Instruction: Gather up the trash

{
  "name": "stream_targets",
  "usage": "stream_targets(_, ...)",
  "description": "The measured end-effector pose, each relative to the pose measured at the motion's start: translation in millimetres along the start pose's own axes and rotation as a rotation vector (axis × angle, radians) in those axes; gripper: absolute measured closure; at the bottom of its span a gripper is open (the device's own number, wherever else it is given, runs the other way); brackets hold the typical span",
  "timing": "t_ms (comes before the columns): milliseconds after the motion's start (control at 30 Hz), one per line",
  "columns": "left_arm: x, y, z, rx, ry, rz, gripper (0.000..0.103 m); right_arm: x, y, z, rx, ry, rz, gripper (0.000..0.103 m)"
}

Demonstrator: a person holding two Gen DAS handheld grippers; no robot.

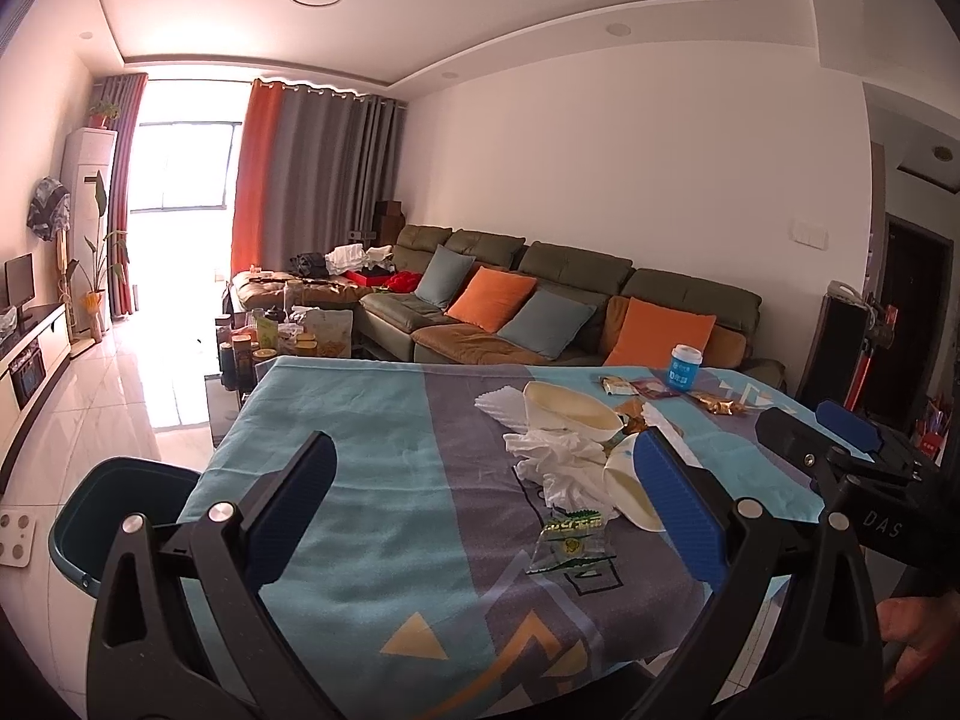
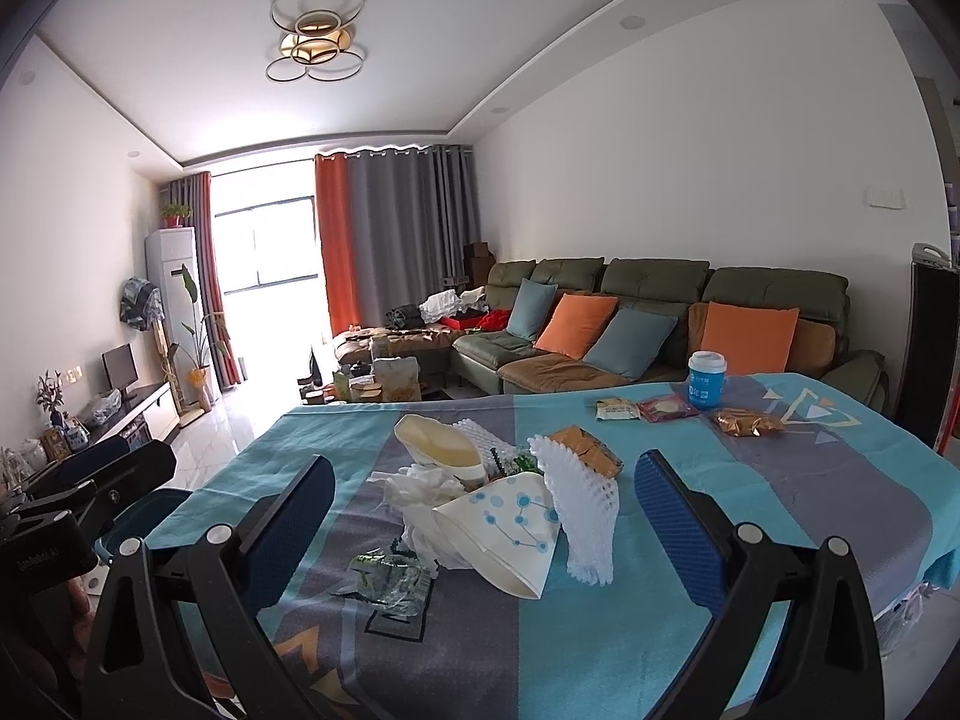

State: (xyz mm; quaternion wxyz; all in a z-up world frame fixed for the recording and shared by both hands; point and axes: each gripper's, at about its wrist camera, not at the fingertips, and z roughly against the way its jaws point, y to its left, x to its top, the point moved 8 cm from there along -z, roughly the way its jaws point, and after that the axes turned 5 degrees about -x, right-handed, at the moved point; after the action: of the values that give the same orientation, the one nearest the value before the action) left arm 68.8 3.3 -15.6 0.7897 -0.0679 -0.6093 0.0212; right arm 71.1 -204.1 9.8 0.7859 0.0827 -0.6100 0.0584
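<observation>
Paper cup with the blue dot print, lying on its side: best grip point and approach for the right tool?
Grip the paper cup across its printed wall, near the middle, coming from above with the right tool, which is open. The cup lies on its side, mouth toward the camera, so the rim would likely crush. The white foam net leans against its right side; the crumpled tissue crowds its left.

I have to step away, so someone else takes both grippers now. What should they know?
Left gripper: open, empty, above the table.
Right gripper: open, empty.
Trash pile mid-table: crumpled tissue, paper cups, white foam net, clear wrapper.
More wrappers lie far right by the blue cup.
Bin stands off the table's left edge.
Nothing is gripped; all trash on the table remains.
</observation>
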Motion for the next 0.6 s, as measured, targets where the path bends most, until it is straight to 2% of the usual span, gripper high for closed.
stream_targets(600, 0.7, -0.9, -1.9, 0.002, -0.011, -0.020, 0.005, 3.1, -2.5, 1.4, -0.012, -0.011, 0.025, 0.006)
